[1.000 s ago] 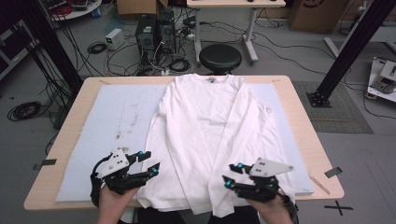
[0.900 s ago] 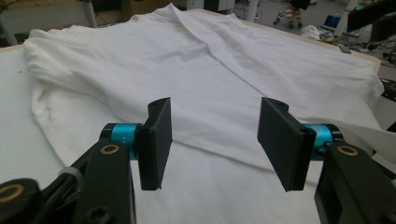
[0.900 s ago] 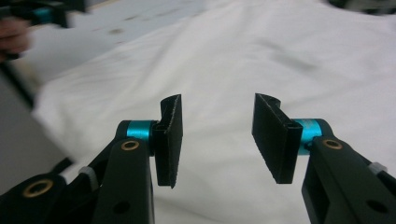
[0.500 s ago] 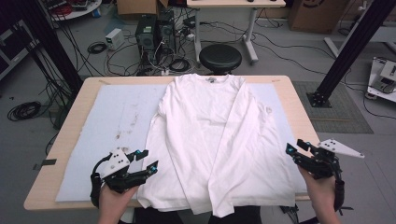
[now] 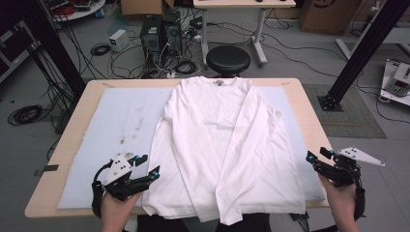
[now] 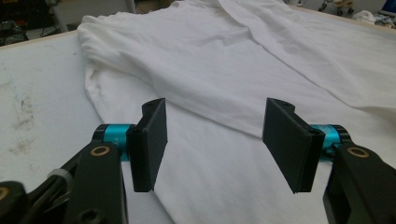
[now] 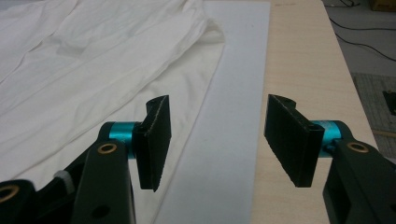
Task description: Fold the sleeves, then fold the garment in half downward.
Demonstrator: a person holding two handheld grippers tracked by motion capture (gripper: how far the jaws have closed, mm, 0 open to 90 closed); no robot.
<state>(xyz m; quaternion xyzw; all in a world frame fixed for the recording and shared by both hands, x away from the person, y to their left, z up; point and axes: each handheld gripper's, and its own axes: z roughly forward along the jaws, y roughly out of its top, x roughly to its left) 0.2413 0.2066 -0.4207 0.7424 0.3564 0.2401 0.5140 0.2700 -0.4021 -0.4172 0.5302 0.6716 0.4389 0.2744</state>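
Tongs gape wide, both empty: left gripper [image 5: 145, 166] at seven o'clock, right gripper [image 5: 319, 157] at four o'clock. White long-sleeved cotton shirt [image 5: 225, 140] lies flat mid-table on pale blue mat [image 5: 111, 121].

Open passage is left along the bare white mat [image 5: 111, 125] and wooden table [image 5: 309, 121] edge, while the centre is covered by the white shirt [image 5: 222, 140].

White long-sleeved shirt [image 5: 220, 145] flat on table
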